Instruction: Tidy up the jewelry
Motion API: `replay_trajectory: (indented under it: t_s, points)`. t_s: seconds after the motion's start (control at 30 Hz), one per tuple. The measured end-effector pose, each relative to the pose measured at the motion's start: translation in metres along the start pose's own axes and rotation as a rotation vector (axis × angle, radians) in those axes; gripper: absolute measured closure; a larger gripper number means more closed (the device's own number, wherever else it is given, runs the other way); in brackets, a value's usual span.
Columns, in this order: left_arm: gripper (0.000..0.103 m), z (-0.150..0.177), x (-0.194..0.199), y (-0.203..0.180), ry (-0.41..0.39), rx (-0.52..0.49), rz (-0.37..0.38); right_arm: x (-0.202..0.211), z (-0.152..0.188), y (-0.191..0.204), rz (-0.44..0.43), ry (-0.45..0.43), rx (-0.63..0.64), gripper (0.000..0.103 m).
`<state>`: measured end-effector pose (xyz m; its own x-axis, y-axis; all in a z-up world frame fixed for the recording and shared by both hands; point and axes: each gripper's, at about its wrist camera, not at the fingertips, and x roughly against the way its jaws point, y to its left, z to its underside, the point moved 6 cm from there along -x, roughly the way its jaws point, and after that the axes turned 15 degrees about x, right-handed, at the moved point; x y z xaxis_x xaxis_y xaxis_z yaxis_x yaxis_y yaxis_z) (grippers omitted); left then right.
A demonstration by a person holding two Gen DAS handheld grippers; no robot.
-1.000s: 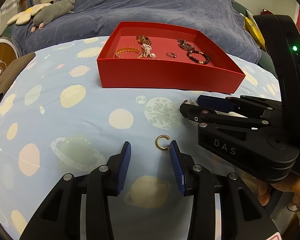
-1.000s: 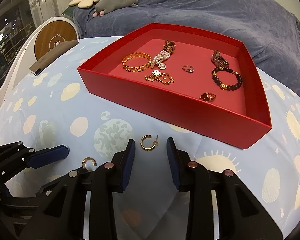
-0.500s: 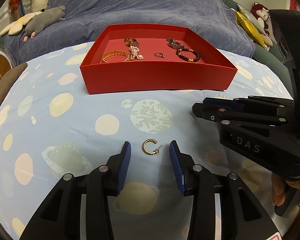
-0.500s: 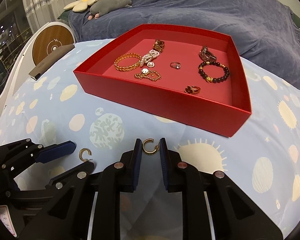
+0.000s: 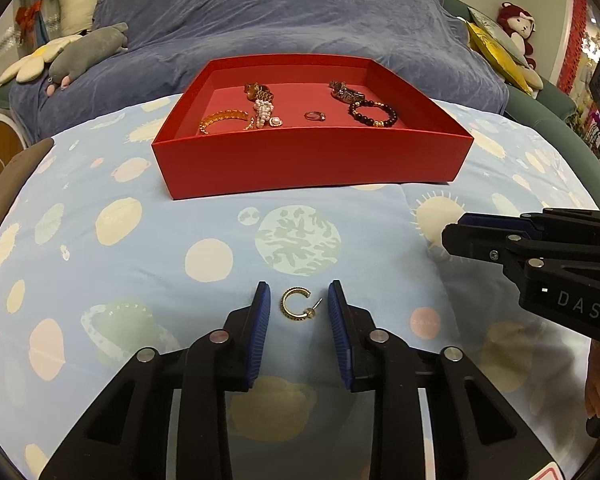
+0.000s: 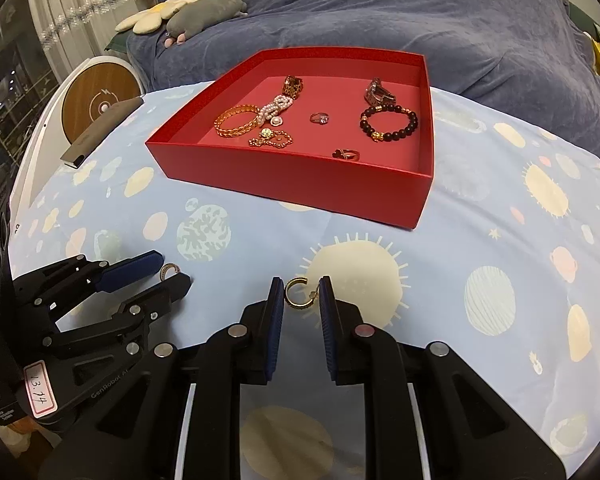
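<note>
Two gold C-shaped hoop earrings, each with a thin post, on a pale blue planet-print cloth (image 5: pixel 100 280). One earring (image 5: pixel 296 305) lies on the cloth between the closing jaws of the left gripper (image 5: pixel 298 300), untouched by its pads. The second earring (image 6: pixel 298 292) is clamped in the right gripper (image 6: pixel 300 294). Beyond them, a red tray (image 6: pixel 300 180) holds a gold bangle (image 6: pixel 236 120), pearl piece (image 6: pixel 274 110), gold chain (image 6: pixel 272 138), dark bead bracelet (image 6: pixel 388 123), two watches and two rings.
</note>
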<state>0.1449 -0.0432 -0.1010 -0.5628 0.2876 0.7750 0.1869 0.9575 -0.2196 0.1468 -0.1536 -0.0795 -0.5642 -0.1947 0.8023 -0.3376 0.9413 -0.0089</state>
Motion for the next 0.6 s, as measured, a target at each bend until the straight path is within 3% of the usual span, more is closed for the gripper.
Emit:
replay_trajectory:
  t_s: [0.17, 0.6]
  points:
    - [0.085, -0.001, 0.0, 0.002, -0.003, 0.003, -0.008, 0.002, -0.002, 0.0, -0.002, -0.008, -0.002, 0.085]
    - [0.086, -0.002, 0.006, 0.002, 0.011, 0.028, 0.024, 0.012, -0.007, 0.001, -0.013, -0.032, 0.003, 0.085]
